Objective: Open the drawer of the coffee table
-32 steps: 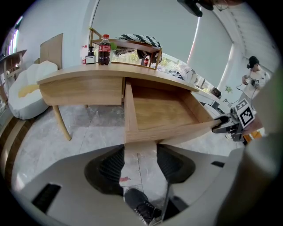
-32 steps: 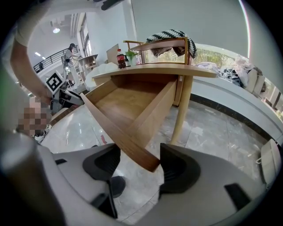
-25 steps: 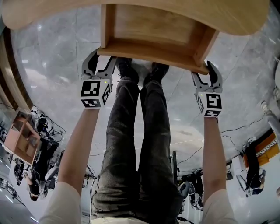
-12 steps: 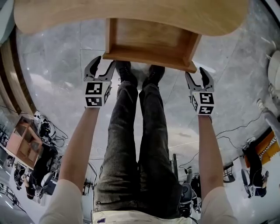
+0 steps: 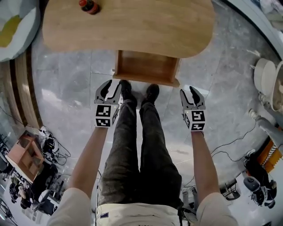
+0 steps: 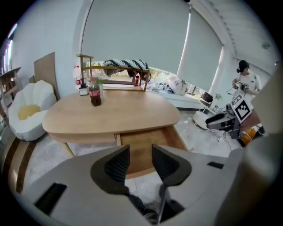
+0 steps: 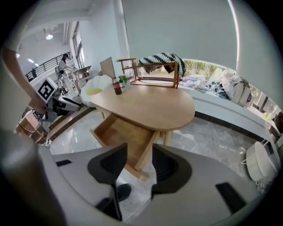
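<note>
The wooden coffee table point(image 5: 132, 26) fills the top of the head view, and its drawer point(image 5: 147, 67) stands pulled out toward me, empty inside. My left gripper point(image 5: 112, 85) hovers short of the drawer's left front corner, apart from it. The right gripper point(image 5: 189, 91) hovers off the right front corner, also apart. Both pairs of jaws are closing with a gap left and nothing between them. The left gripper view looks over its gripper point(image 6: 140, 152) down at the open drawer point(image 6: 146, 141). In the right gripper view that gripper point(image 7: 139, 152) is above the drawer point(image 7: 121, 132).
A dark bottle point(image 5: 89, 6) stands on the table's far left. A white flower-shaped cushion point(image 5: 15, 24) lies at the left. My legs and black shoes point(image 5: 137, 93) are just before the drawer. White appliances point(image 5: 265, 79) and cables sit on the marble floor at the right.
Both grippers have risen and drawn back from the drawer's front corners, and their jaws have narrowed. The table and open drawer now look smaller and farther away.
</note>
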Tool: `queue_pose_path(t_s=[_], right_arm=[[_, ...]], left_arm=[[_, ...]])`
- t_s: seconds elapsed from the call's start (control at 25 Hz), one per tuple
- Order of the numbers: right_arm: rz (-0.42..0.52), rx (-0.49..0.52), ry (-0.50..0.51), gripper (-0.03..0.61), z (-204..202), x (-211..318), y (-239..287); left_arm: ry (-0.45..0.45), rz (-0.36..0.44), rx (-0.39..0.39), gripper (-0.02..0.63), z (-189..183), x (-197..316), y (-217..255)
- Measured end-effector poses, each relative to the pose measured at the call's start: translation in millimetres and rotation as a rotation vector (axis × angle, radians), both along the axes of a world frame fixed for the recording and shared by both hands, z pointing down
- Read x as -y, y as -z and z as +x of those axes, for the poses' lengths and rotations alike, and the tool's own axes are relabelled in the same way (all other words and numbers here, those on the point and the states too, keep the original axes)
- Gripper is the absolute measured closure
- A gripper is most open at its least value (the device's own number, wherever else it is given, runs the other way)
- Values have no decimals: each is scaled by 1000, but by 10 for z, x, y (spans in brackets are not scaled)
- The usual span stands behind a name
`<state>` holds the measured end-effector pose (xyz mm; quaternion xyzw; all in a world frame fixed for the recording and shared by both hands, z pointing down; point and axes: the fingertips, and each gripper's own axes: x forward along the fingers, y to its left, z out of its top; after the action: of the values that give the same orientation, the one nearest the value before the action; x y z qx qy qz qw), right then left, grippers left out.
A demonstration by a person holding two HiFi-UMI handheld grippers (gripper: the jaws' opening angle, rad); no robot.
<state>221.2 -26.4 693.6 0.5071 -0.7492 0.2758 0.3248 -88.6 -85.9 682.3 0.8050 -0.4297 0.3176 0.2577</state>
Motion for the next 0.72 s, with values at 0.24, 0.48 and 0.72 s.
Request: queue_pose_path(t_s=[0.24,0.48,0.72], right_arm=[[73,17,-12,426,95,93,860],[119,19,-17,450,185,114,1594],[155,40,-9,502,145,38,2260]], left_arm=[[22,63,-33,482,156,134,903],[45,118,-36,515,110,176,1712],[16,159,-36,532,110,36,2406]])
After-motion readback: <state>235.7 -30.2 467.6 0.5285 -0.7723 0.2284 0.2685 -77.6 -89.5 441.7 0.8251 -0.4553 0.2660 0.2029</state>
